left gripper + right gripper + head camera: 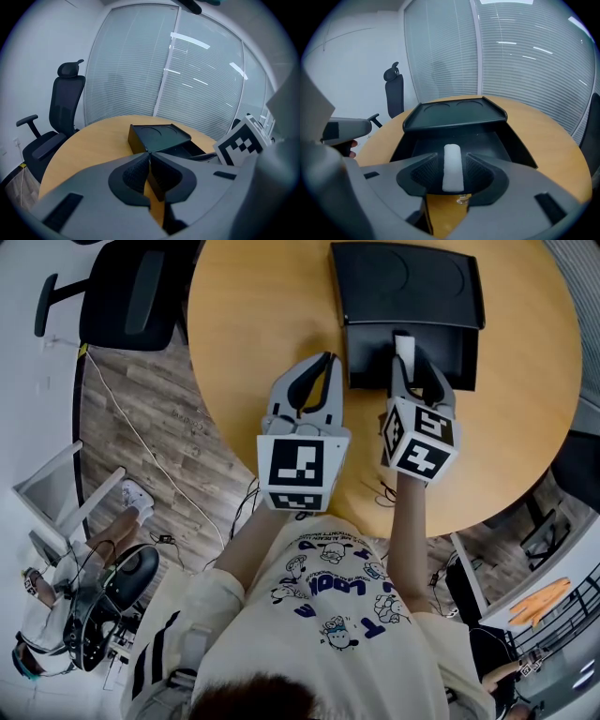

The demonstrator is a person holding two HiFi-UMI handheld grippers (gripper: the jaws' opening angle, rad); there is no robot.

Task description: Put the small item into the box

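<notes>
The right claw (451,158) is hanging over the open black box (518,145), which is sitting toward the far edge of the bench (555,140). Its jaws are standing apart, with the small white item (452,171) lying lengthwise between the 2 pads and seemingly no longer being pinched. The left claw (149,161) is waiting with its jaws together on nothing, just beside the box on the side toward the bench's left edge. The main risk I am seeing is in the drop itself. The item's front end is pointing into the box, but bare bench is showing under its rear end, so it could be catching the box's near wall and tumbling out toward the near edge. It could also be clinging to 1 pad and getting dragged out as the claw is pulling away. A careless lift might be knocking the raised lid (454,112).
</notes>
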